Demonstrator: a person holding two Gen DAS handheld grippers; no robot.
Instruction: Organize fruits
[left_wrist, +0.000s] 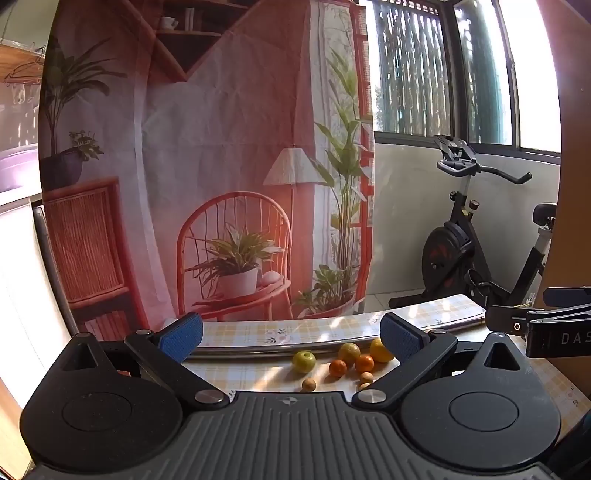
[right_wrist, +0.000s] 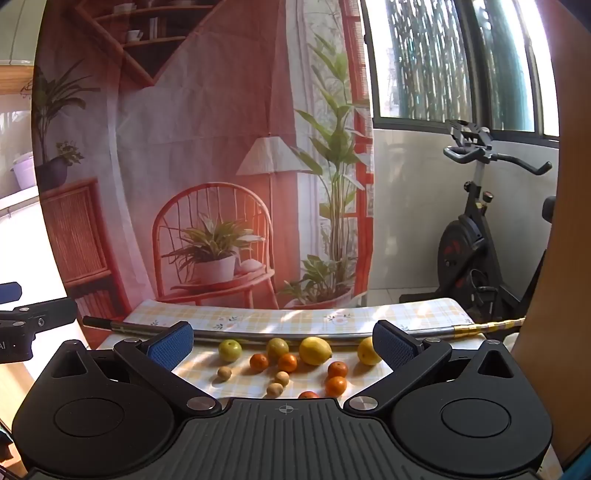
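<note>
Loose fruit lies on a yellow checked tablecloth (right_wrist: 258, 319). In the right wrist view I see a green-yellow round fruit (right_wrist: 229, 350), two lemons (right_wrist: 314, 350) (right_wrist: 366, 351), a yellow-green fruit (right_wrist: 277, 348), several small oranges (right_wrist: 259, 362) (right_wrist: 337, 369) and small brown fruits (right_wrist: 224, 373). In the left wrist view the same green-yellow fruit (left_wrist: 304, 362), oranges (left_wrist: 338, 367) and a lemon (left_wrist: 380, 350) show. My left gripper (left_wrist: 291, 338) is open above the near table edge, holding nothing. My right gripper (right_wrist: 282, 341) is open too, with the fruit beyond its blue pads.
A long metal rod (right_wrist: 258, 336) lies across the table behind the fruit. A printed backdrop cloth (right_wrist: 207, 166) hangs behind the table. An exercise bike (right_wrist: 476, 240) stands at the right by the window. The other gripper (left_wrist: 546, 325) shows at the left view's right edge.
</note>
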